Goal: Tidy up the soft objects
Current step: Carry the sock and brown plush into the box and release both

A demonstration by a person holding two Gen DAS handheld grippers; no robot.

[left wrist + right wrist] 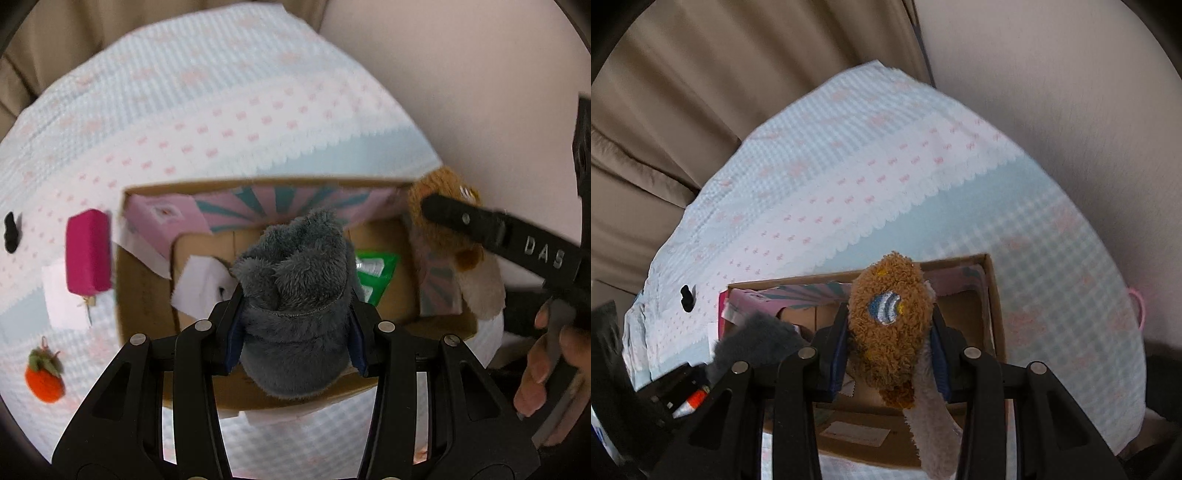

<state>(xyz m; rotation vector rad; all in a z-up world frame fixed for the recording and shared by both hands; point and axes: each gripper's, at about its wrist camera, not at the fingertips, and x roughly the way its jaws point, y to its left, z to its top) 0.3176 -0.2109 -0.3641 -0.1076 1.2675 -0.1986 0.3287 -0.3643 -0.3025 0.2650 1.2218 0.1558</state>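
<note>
Grey fluffy plush toy (295, 306), clamped in the left hand-held gripper (295, 332), hangs directly above the open cardboard box (144, 295); the right hand-held gripper (890, 354) clamps a brown curly plush toy (890, 325) over the box's right edge.

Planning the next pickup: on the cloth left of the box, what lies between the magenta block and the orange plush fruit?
In the left wrist view, a white card lies between the magenta block and the orange plush fruit, partly under the block.

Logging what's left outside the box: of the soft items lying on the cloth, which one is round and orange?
The orange plush fruit with a green leafy top, nearest the cloth's near edge; the pink block is rectangular, the black piece small and dark.
</note>
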